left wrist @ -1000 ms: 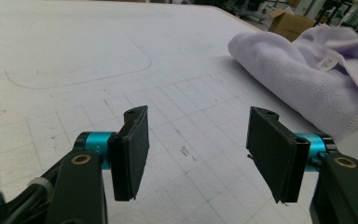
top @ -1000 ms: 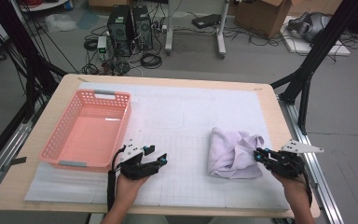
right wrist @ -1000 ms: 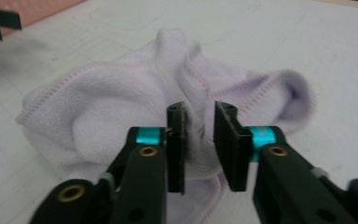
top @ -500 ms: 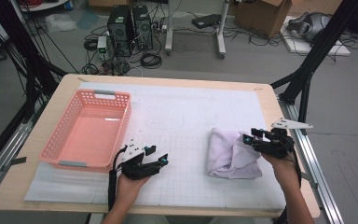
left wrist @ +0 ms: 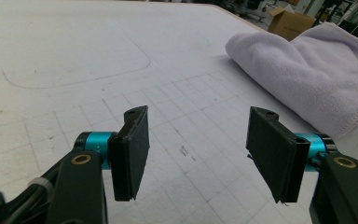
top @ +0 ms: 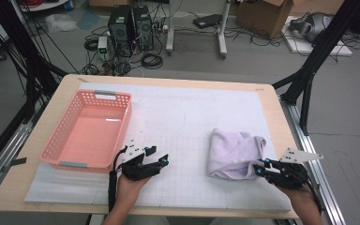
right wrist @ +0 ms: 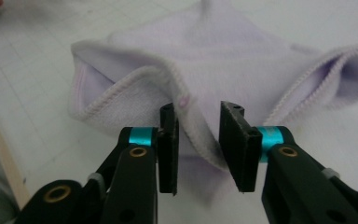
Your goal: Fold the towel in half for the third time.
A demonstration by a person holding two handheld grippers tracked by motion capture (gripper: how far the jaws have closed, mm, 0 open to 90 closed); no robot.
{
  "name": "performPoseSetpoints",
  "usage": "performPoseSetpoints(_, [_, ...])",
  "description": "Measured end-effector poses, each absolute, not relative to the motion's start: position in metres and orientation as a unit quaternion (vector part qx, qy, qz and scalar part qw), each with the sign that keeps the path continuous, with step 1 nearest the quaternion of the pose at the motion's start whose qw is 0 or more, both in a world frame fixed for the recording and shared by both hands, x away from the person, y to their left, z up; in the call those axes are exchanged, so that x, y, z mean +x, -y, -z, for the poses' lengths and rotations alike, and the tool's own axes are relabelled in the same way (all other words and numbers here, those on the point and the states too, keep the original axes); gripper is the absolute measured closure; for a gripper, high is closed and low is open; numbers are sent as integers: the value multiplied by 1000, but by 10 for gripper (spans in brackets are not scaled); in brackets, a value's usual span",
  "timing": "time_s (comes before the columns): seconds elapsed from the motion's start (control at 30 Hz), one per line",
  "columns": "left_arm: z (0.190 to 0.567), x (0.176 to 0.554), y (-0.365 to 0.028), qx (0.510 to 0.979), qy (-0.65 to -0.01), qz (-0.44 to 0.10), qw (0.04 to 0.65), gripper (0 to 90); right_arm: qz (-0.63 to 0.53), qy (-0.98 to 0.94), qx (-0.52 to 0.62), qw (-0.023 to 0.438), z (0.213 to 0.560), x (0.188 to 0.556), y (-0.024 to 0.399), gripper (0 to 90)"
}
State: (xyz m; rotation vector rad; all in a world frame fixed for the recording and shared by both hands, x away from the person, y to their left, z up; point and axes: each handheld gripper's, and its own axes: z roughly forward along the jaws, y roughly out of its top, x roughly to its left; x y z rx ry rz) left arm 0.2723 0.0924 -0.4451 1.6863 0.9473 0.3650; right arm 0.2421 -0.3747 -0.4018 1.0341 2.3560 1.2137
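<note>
- The towel [top: 235, 153] lies crumpled on the counter [top: 65, 82] at about 4 o'clock in the high view, well apart from the basket [top: 88, 131] at 9 o'clock. Judging by that, the work is at an early stage: the towel is neither spread flat nor neatly folded, and the basket holds nothing.
- The right tool [right wrist: 198, 128] sits at the towel's near right corner. Its jaws have just been closing and now stand partly apart, with a stitched hem between them. The pads do not yet pinch it, so the grasp is left to do.
- The left tool [left wrist: 200, 149] rests low over bare counter at about 6 o'clock, jaws well apart and holding nothing, the towel off to its right.
- The towel is pale lilac, soft and fuzzy like terry cloth, with a stitched hem along its edges; it lies in loose, rounded folds.
- The basket is pink plastic, rectangular, with lattice walls and grey handles.
- A white sheet [top: 201, 108] printed with a fine grid covers the wooden counter.
</note>
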Motion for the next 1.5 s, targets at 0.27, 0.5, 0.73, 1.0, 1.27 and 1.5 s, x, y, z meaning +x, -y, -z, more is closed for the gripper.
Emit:
performPoseSetpoints(0.27, [445,272,-93,712,-401,-157,554,396,-486,-783,354,160,375,239,383,539])
performPoseSetpoints(0.5, [445,273,-93,712,-400,-156,555,396,-435,-801,365,191,376,264,360,607])
performPoseSetpoints(0.73, [445,273,-93,712,-401,-156,555,396,-358,-822,403,182,410,282,353,614])
performPoseSetpoints(1.0, [445,273,-94,711,-403,-154,556,396,-400,-811,385,186,388,317,330,511])
performPoseSetpoints(1.27, [444,273,-93,716,-396,-161,552,395,-355,-822,408,179,394,367,304,569])
performPoseSetpoints(1.5, [444,273,-95,715,-397,-159,553,395,-348,-851,380,100,416,389,288,613])
